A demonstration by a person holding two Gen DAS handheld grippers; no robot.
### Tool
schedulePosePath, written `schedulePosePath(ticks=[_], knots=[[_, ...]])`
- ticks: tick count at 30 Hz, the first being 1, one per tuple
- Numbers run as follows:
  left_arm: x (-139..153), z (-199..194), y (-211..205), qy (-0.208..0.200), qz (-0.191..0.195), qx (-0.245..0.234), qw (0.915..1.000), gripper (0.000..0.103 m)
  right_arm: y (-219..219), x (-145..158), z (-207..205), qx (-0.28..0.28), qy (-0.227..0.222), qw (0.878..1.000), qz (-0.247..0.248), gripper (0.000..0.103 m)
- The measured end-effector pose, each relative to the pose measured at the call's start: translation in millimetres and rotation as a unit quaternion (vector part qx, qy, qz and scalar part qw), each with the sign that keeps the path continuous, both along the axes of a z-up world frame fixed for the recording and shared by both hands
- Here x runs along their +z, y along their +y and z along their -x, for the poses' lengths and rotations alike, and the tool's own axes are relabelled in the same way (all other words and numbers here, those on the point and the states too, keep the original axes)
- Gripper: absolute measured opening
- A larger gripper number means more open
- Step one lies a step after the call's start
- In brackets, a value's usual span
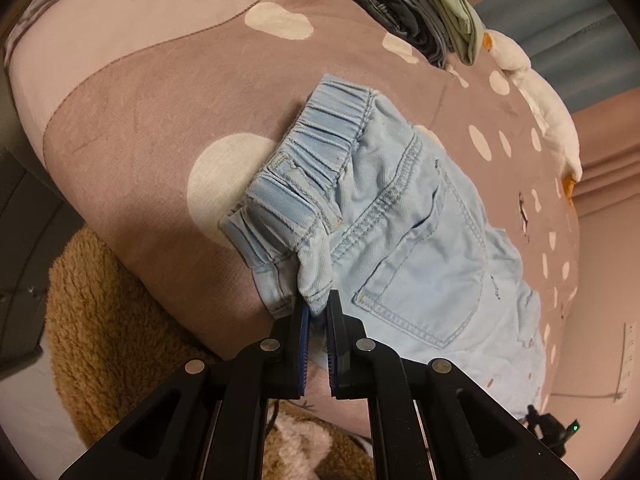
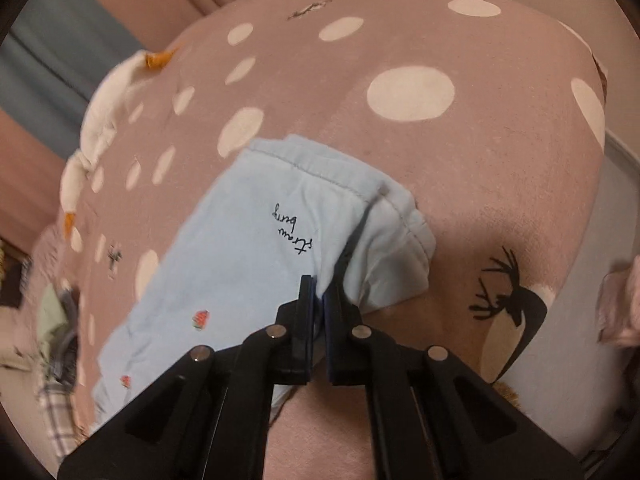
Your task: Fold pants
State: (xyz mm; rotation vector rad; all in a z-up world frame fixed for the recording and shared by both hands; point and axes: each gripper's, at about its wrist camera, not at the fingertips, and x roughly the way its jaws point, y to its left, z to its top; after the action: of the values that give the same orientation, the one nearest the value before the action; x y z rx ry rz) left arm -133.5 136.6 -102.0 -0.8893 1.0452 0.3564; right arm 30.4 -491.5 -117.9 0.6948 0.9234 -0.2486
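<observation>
On the brown bedspread [image 1: 132, 120] with its pale dots, much is cut off: the left wrist view loses the legs of the pants [image 1: 400, 216] past its lower right edge, and the right wrist view, smeared by blur along its left side, loses the waist end behind the black gripper frame. A pile of folded clothes [image 1: 416, 4] at the far edge shows only in part, and the far-left clutter in the right view is too blurred to name.

The pants are light blue denim, lying flat on the spread. The gathered elastic waistband points far and left, with a stitched back pocket [image 1: 424, 280] beside it. At the hem end there is small dark script and little red printed motifs.

The left gripper [image 1: 318, 308] has its fingers pinched on a bunched corner of the waistband. The right gripper [image 2: 320, 292] has its fingers pressed together on a fold of cloth near the hem.
</observation>
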Motion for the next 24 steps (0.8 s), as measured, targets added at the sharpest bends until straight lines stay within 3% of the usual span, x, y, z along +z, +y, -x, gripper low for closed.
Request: schedulePosePath(ticks=[3, 6, 9, 11, 13, 17, 18, 20, 24], knots=[[18, 7, 2, -0.021, -0.001, 0.004, 0.9998, 0.006, -1, 23, 11, -0.013, -0.025, 0.999, 0.019, 0.004], [24, 7, 5, -0.024, 0.0, -0.007, 0.9997, 0.006, -7, 30, 15, -0.021, -0.005, 0.998, 0.064, 0.009], [3, 1, 6, 0.018, 0.01, -0.012, 0.9997, 0.006, -30, 17, 23, -0.048, 0.003, 0.999, 0.022, 0.013], [-3, 1, 5, 0.019, 0.018, -0.01, 0.9996, 0.005, -43, 7, 34, -0.067, 0.008, 0.998, -0.018, 0.037], [-3, 0, 6, 0.018, 0.019, -0.011, 0.9996, 0.006, -47, 3, 39, -0.069, 0.005, 0.997, -0.035, 0.044], [-4, -1, 8, 0.02, 0.025, -0.011, 0.9994, 0.005, -48, -16, 31, -0.064, -0.005, 0.994, -0.088, 0.041], [-4, -1, 8, 0.02, 0.024, -0.011, 0.9995, 0.006, -47, -19, 29, -0.065, -0.01, 0.993, -0.095, 0.037], [-4, -1, 9, 0.019, 0.022, -0.011, 0.9995, 0.006, -46, -20, 25, -0.062, -0.025, 0.993, -0.094, 0.014], [-4, -1, 8, 0.019, 0.026, -0.009, 0.9994, 0.006, -47, -7, 26, -0.069, -0.037, 0.992, -0.097, 0.011]])
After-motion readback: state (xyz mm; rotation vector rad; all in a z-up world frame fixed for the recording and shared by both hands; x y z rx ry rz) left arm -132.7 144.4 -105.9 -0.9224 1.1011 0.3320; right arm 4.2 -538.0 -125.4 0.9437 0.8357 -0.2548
